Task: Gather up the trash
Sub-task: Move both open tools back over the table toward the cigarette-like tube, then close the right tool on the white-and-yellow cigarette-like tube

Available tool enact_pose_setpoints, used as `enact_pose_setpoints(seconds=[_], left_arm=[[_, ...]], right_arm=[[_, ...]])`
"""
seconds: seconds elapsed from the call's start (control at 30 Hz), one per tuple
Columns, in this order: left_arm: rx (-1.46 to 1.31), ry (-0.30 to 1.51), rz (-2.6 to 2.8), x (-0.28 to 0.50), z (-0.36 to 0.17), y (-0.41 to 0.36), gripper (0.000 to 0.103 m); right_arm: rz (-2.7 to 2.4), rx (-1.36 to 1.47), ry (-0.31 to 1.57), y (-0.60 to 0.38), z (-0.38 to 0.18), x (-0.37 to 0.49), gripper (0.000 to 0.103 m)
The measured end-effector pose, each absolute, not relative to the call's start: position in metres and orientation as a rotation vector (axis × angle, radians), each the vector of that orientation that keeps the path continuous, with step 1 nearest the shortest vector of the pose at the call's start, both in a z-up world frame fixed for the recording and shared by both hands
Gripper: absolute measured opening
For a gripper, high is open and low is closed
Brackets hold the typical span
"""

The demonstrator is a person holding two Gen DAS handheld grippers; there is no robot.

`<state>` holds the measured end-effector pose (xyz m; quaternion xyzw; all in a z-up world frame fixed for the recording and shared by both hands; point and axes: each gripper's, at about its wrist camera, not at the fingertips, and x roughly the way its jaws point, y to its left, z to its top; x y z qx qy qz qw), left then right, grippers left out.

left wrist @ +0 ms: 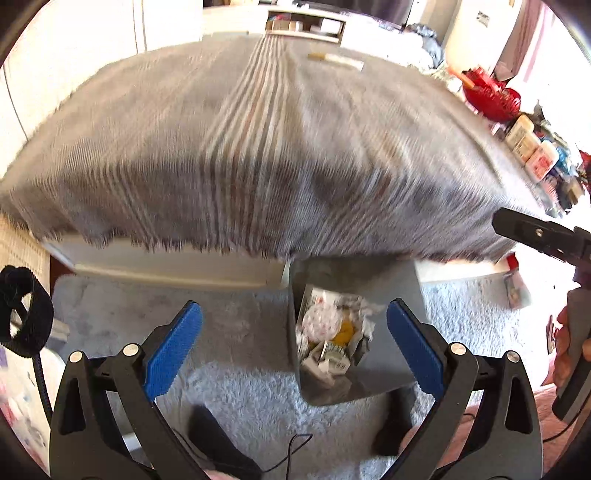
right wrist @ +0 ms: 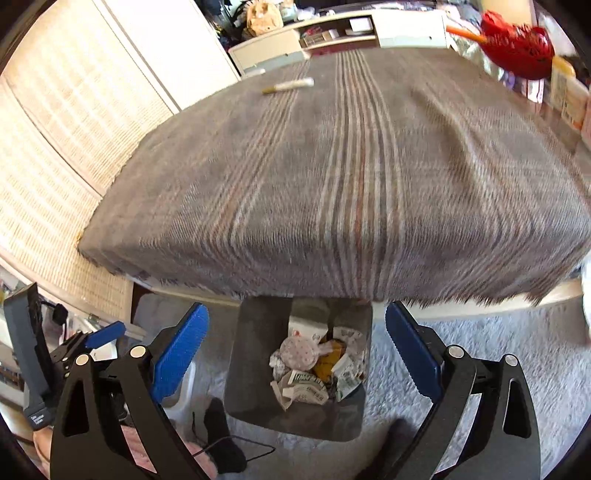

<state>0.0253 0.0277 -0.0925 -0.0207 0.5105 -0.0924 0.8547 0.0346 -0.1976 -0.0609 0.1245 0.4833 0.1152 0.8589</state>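
Note:
A grey square trash bin stands on the carpet below the table's front edge, holding crumpled paper and wrappers. A long white wrapper with a tan end lies at the far side of the grey striped tablecloth. My left gripper is open and empty above the bin's left side. My right gripper is open and empty directly above the bin. The right gripper's body shows at the right edge of the left wrist view.
A red basket and several bottles and jars line the table's right side. A white shelf unit stands behind the table. Pale shaggy carpet covers the floor. Dark socked feet stand near the bin.

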Motion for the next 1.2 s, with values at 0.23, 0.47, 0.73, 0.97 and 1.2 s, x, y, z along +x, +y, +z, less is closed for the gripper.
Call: enact_pose_setpoints(seconds=[0.23,0.47,0.73,0.97,1.2], left_arm=[[-0.044,1.007,-0.165,0.065,-0.062,0.029,0.095],[-0.012,0.986,-0.094,0.136,-0.045,0.032,0.095],[-0.004,0.955,-0.071,0.200,-0.034,0.032,0.095],[-0.016,0.926,-0.109,0.242,-0.045,0.034,0.091],[-0.011,0.935,-0.147,0.264,-0.059,0.035,0.088]], right_arm=[[0.243,0.164,0.941,-0.194,-0.023,0.089,0.097],[0.284,0.107,0.893,-0.183,-0.007,0.164,0.095],[0.317,0.007,0.891,-0.163,-0.015,0.257,0.079],[0.335,-0.004,0.898,-0.151,-0.033,0.324,0.068],[0.375,-0.056,0.913,-0.132,-0.056,0.363,0.062]])
